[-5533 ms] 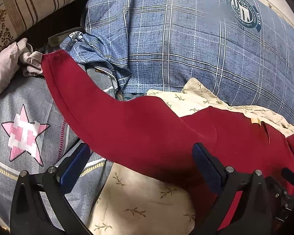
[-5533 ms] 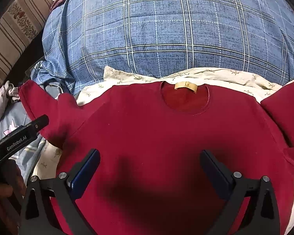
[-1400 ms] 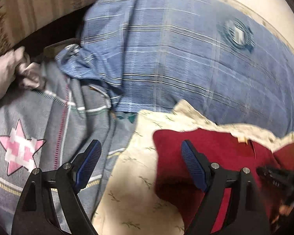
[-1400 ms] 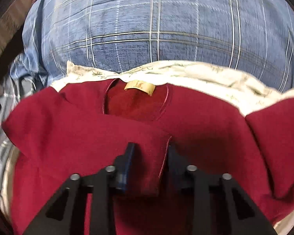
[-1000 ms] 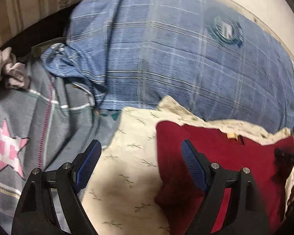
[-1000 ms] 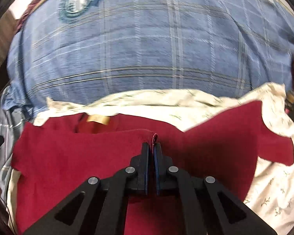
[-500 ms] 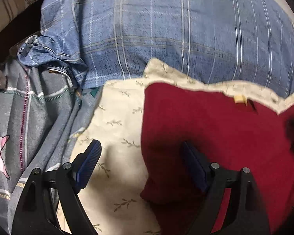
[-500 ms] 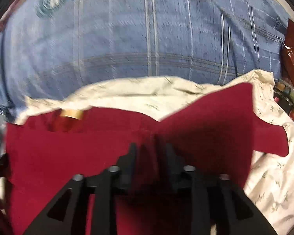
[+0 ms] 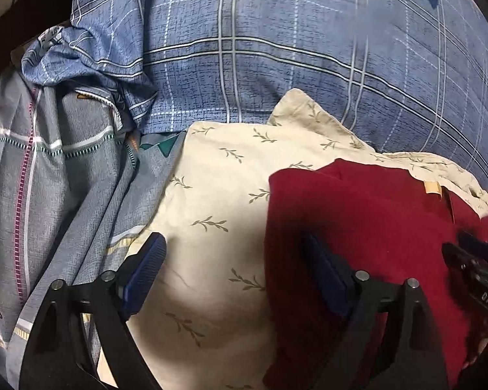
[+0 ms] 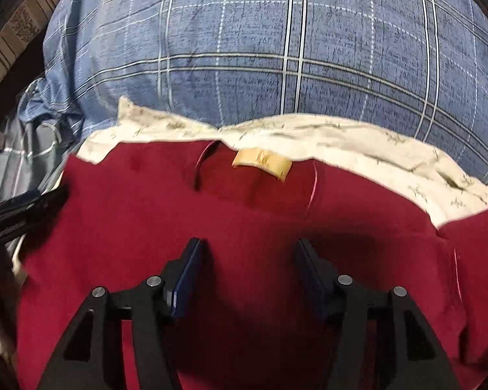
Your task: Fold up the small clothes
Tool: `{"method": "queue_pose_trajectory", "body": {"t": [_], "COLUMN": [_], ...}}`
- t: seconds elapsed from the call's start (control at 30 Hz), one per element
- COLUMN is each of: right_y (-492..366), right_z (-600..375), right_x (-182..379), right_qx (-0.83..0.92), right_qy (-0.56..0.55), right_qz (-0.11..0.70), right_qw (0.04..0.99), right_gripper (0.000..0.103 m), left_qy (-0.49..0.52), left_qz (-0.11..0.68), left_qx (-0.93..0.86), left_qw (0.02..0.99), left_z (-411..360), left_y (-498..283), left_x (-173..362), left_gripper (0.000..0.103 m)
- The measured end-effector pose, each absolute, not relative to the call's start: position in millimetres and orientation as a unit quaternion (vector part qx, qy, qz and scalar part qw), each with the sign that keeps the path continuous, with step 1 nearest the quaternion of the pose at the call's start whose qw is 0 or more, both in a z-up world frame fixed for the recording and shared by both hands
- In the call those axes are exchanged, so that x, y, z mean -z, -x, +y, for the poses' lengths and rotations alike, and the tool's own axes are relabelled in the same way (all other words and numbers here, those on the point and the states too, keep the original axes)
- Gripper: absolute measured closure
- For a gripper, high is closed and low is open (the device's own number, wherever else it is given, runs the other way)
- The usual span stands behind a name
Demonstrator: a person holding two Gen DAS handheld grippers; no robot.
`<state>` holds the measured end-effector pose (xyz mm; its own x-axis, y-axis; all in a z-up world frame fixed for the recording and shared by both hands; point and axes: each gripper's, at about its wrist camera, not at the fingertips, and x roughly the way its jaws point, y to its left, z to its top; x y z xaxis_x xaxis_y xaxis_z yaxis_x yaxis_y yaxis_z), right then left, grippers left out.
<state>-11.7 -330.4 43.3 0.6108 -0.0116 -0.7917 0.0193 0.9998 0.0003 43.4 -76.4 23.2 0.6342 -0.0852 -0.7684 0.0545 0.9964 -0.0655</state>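
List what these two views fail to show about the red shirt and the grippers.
- Red shirt hem: cut off by the lower edge in both views, behind the gripper frames.
- Its right sleeve: runs out of the right wrist view.
- Neck label: print lost to motion blur.
- Right gripper in the left wrist view: only its dark tip shows, and its opening is unreadable there.
- Left gripper in the right wrist view: blurred, cut off.

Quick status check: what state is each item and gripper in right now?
Red shirt: lying flat on the cream cloth, left side folded in, neck label showing.
Cream cloth: spread under the shirt.
Left gripper: open, over the shirt's left edge.
Right gripper: open, holding nothing.
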Motion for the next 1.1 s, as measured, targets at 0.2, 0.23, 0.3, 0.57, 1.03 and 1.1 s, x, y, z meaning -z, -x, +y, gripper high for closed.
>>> {"method": "queue_pose_trajectory", "body": {"t": [0.2,0.23,0.3,0.57,1.03,1.1], "right_y": [32,34,46,69,18,3], "right_z": [-327,-327,-321,-300,-246,-232], "right_x": [-60,-64,-70,-52,-77,-77], "right_qx": [0.0,-0.003,-0.01,-0.017,-0.109,-0.12], "right_qy": [-0.016,-0.017,-0.015,0.036,-0.017,-0.01], "right_qz": [0.444,0.442,0.437,0.459,0.429,0.427], "right_qw": [0.896,0.897,0.899,0.888,0.897,0.896], "right_gripper": [0.041,0.041,0.041,0.041,0.041,0.041], "left_qy": [0.005,0.003,0.002,-0.003,0.008,0.017], "left_qz": [0.424,0.423,0.423,0.422,0.427,0.425], "left_qx": [0.033,0.033,0.031,0.029,0.039,0.047], "left_qw": [0.905,0.905,0.906,0.906,0.903,0.904], "left_z": [-81,-81,-82,-83,-72,-68], "left_y": [-39,-38,-38,-36,-8,3], "left_x": [-29,-30,-30,-32,-47,-45], "left_gripper": [0.014,0.014,0.014,0.014,0.014,0.014]}}
